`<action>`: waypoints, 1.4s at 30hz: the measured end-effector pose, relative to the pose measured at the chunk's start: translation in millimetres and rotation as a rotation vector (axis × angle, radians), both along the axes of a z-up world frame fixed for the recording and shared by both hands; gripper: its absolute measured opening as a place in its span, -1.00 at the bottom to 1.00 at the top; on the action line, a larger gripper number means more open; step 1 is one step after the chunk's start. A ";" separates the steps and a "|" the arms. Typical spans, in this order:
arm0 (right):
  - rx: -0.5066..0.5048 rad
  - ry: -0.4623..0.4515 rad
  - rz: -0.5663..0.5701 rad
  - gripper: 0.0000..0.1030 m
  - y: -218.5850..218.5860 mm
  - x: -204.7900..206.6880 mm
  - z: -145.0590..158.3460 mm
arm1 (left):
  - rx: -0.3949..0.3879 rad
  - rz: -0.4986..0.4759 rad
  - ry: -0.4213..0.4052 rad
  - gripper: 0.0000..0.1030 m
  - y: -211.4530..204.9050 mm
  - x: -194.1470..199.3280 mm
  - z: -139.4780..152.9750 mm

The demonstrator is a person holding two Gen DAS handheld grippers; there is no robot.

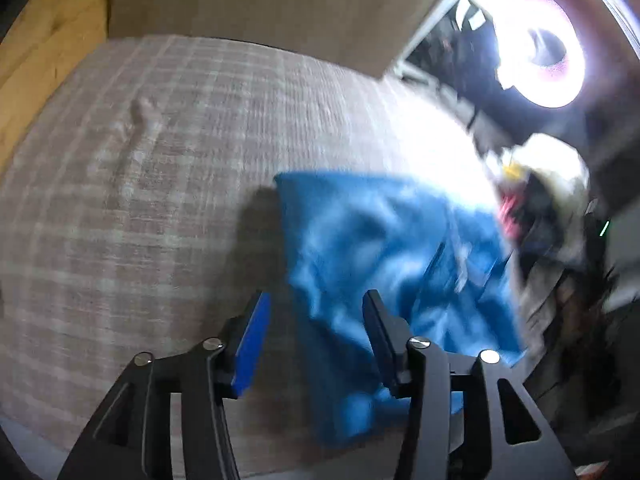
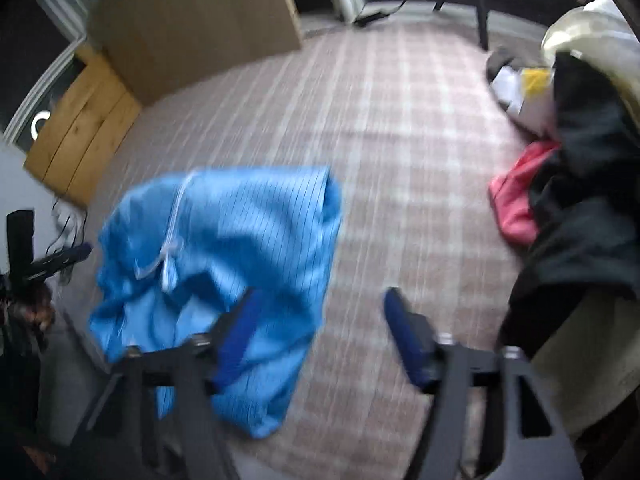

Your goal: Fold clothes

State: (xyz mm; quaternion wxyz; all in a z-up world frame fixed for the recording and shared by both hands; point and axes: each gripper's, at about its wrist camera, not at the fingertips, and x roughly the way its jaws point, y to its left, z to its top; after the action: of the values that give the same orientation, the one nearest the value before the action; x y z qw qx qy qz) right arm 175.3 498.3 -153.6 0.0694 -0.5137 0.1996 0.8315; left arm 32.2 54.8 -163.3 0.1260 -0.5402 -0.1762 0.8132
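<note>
Bedroom: checked bedspread (image 2: 400, 128), clothes pile (image 2: 580, 184)

A crumpled light-blue pinstriped garment (image 2: 224, 264) with a white drawstring (image 2: 170, 240) lies on the pink-and-white checked bedcover (image 2: 400, 128), at near left. The right gripper (image 2: 320, 304), black with blue pads, hangs above it with its jaws spread wide and nothing between them, its left finger over the garment's near edge. A heap of clothes (image 2: 572, 168), black, pink and cream, sits at right, well apart from the blue garment
</note>
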 end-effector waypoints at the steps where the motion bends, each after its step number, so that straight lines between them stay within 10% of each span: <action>1: 0.005 -0.007 -0.001 0.33 -4.9 -8.2 -5.4 | 0.015 0.015 -0.012 -0.09 1.9 -4.4 -3.7; 17: 0.118 -0.095 0.129 0.36 -70.5 -16.3 -75.6 | -0.148 -0.031 -0.142 -0.16 67.8 -23.0 -53.4; 29: 0.026 -0.021 0.233 -0.83 -89.0 -0.7 -79.3 | -0.133 0.010 -0.099 -0.87 106.1 -18.2 -62.1; 36: -0.100 0.087 0.124 -0.89 -70.6 8.4 -40.3 | -0.009 0.031 -0.038 -0.93 77.0 -19.5 -33.5; 42: -0.013 0.194 0.155 -0.93 -127.6 -4.1 35.3 | -0.105 -0.032 0.066 -0.94 35.1 -55.0 31.0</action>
State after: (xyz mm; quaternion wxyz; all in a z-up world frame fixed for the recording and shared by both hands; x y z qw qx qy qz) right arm 171.3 370.7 -118.2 -0.0181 -0.4453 0.1705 0.8788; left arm -22.8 89.9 -132.3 0.1162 -0.5218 -0.1204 0.8365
